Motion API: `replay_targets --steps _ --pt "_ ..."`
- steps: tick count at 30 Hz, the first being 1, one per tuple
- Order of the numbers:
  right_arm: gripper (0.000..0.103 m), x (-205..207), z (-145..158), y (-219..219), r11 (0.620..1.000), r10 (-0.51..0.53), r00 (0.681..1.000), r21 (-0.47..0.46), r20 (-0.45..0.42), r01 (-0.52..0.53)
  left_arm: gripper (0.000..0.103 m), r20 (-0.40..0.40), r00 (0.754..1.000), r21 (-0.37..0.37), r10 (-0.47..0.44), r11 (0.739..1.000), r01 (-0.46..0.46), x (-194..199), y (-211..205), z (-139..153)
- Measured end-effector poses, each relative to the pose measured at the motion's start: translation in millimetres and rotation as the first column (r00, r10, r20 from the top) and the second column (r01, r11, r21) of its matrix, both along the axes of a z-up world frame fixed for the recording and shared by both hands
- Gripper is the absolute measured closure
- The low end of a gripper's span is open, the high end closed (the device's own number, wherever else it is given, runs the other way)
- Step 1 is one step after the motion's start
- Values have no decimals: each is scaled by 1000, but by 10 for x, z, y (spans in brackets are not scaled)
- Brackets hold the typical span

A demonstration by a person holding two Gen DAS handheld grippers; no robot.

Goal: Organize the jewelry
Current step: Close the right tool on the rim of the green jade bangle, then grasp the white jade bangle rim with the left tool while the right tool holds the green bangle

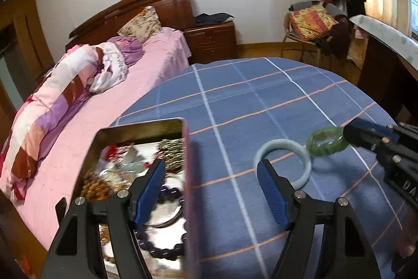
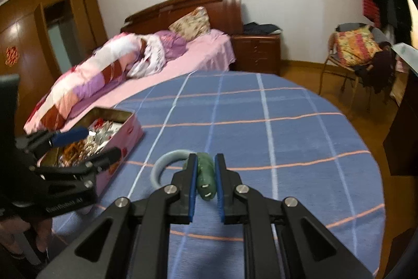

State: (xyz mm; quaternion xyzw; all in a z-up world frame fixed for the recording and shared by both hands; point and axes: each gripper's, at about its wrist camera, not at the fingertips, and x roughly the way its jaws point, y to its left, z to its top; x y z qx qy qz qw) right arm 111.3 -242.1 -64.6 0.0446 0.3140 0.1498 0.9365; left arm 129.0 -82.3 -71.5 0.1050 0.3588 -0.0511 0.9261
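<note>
A pink tin box full of jewelry stands on the blue checked tablecloth; it also shows in the right wrist view. A pale jade bangle lies on the cloth beside a dark green beaded bracelet. My left gripper is open, its left finger over the box, its right finger near the pale bangle. My right gripper is shut on the green bracelet, just above the cloth, with the pale bangle to its left.
A dark purple bead bracelet and several other pieces lie in the box. A bed with pink bedding stands behind the table at left, a nightstand at the back, and a chair with cushions at right.
</note>
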Motion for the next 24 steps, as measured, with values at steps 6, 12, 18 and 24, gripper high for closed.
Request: replay_targets --steps 6,12,18,24 --pt "88 57 -149 -170 998 -58 998 5 -39 58 30 -37 998 19 -57 998 57 104 -325 -138" --pt "88 39 -137 -161 999 -47 998 13 -32 48 31 -99 995 44 -30 998 35 318 -402 -367" --pt "88 21 -160 -228 999 -45 998 29 -33 46 78 -190 980 -46 -63 997 55 426 -352 -488" --pt "88 -21 -132 -213 999 -41 999 18 -14 42 93 -173 982 -43 -69 997 62 331 -350 -448"
